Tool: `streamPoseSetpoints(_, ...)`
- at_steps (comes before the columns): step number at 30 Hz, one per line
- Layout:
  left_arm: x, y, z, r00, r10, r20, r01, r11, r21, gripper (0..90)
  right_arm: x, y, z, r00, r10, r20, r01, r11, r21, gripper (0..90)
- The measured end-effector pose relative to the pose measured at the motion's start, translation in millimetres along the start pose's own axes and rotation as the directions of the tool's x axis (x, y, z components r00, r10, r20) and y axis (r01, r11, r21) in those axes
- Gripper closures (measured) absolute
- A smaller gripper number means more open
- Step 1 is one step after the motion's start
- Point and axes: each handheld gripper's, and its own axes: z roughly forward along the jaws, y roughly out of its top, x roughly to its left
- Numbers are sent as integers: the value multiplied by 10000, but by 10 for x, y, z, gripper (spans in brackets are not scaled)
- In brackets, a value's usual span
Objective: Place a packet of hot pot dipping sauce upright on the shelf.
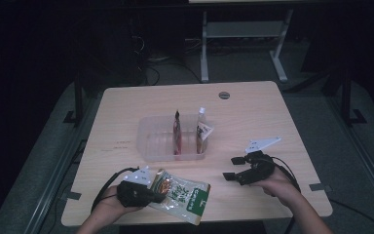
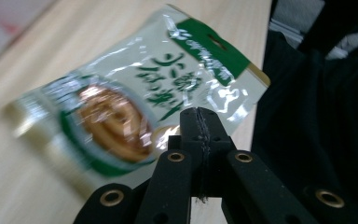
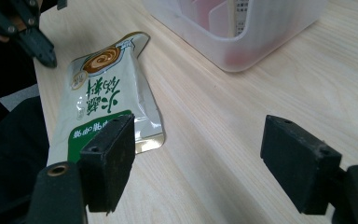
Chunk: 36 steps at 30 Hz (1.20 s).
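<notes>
Nearest the table's front edge, the left gripper (image 1: 148,192) has its jaws pressed together, tips meeting at the near edge of the glossy green-and-white pouch (image 1: 180,194); whether they pinch the foil I cannot tell; the pouch lies flat, crinkled and shiny, one green-banded end reaching the table's front edge, just right of those tips. Across a stretch of bare pale woodgrain table (image 1: 253,112), the right gripper (image 1: 233,168) hovers with jaws wide apart, nothing between the blocky black pads; open room lies around it on all sides. Beyond both grippers sits a clear plastic tub (image 1: 148,139), rounded corners, smooth walls, holding two slim upright sachets (image 1: 177,134); past it, bare tabletop runs to the far edge.
</notes>
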Motion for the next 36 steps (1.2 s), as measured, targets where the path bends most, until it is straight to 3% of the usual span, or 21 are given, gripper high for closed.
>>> streamPoseSetpoints(5, -82, 93, 266, 9993, 339, 149, -347, 9977, 581, 899, -5, -5, 9, 10000, 2, 13, -2, 10000, 39, 258)
streamPoseSetpoints(10, -93, 202, 462, 9979, 647, -9, -645, 9962, 579, 899, -5, -9, 14, 10000, 25, 34, -25, 10000, 63, 258)
streamPoseSetpoints(13, -105, 242, 564, 9960, 868, -235, -843, 9923, 903, 899, -3, -14, 12, 10000, -9, 27, 9, 10000, 73, 259)
streamPoseSetpoints(23, -45, 458, 788, 9952, 914, -352, -890, 9939, 646, 900, -2, -25, 2, 9999, 16, 107, -18, 9999, 166, 261)
streamPoseSetpoints(30, -125, 603, 964, 9935, 1112, 250, -1124, 9922, 545, 900, -14, -39, 16, 9998, -62, 175, 57, 9995, 325, 261)
streamPoseSetpoints(33, -152, 649, 1049, 9907, 1354, 123, -1359, 9882, 701, 900, -10, -39, 10, 9998, -55, 181, 49, 9995, 323, 261)
streamPoseSetpoints(36, -140, 704, 1077, 9880, 1512, -328, -1482, 9856, 815, 900, -7, -40, 5, 9998, -51, 209, 45, 9995, 299, 262)
